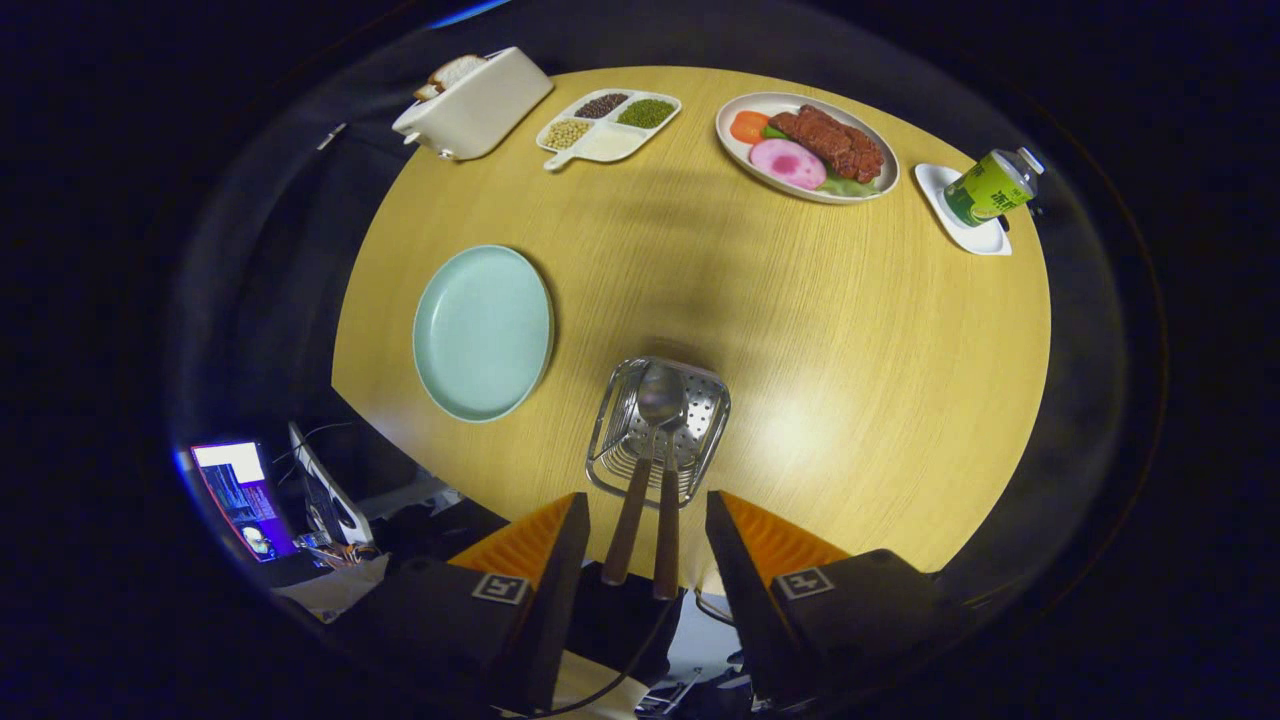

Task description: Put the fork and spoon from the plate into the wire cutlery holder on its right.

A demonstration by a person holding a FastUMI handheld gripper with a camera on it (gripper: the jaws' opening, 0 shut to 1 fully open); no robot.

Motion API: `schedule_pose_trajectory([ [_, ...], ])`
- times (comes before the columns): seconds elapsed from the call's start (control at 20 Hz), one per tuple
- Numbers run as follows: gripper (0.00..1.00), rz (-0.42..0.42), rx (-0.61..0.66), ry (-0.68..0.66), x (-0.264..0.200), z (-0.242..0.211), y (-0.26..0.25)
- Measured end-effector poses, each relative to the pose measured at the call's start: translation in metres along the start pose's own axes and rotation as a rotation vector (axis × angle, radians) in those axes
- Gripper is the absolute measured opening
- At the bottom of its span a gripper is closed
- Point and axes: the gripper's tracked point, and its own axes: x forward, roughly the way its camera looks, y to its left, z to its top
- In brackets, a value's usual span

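Note:
The wire cutlery holder (655,430) stands on the round wooden table (850,350), just ahead of my fingers. Two brown-handled utensils stand in it, their handles rising towards me between my fingers. The left handle (625,525) and the right handle (667,540) lie side by side. A spoon bowl (660,395) shows down inside the holder; the fork's head is hidden. My gripper (647,520) is open, and its orange-and-black fingers (560,545) flank the handles without touching them. The pale green plate (483,332) sits bare to the holder's left.
Along the table's far side stand a white toaster with bread (475,100), a divided dish of beans (608,125), a plate of food (805,145) and a green can on a white coaster (990,185). A lit screen (240,495) sits off the near left edge.

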Motion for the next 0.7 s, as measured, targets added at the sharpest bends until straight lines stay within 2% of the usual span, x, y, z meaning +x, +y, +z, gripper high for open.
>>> schedule_pose_trajectory([
  [0.05,0.93,0.005,0.004,-0.043,-0.01,0.004,0.001],
  [0.1,1.0,0.013,0.009,-0.093,-0.019,0.008,0.002],
  [0.25,0.99,0.02,0.019,-0.266,-0.058,0.024,0.007],
  [0.5,0.99,0.035,0.118,-0.613,-0.144,0.057,0.01],
  [0.7,0.99,0.05,0.167,-0.822,-0.207,0.07,0.01],
])
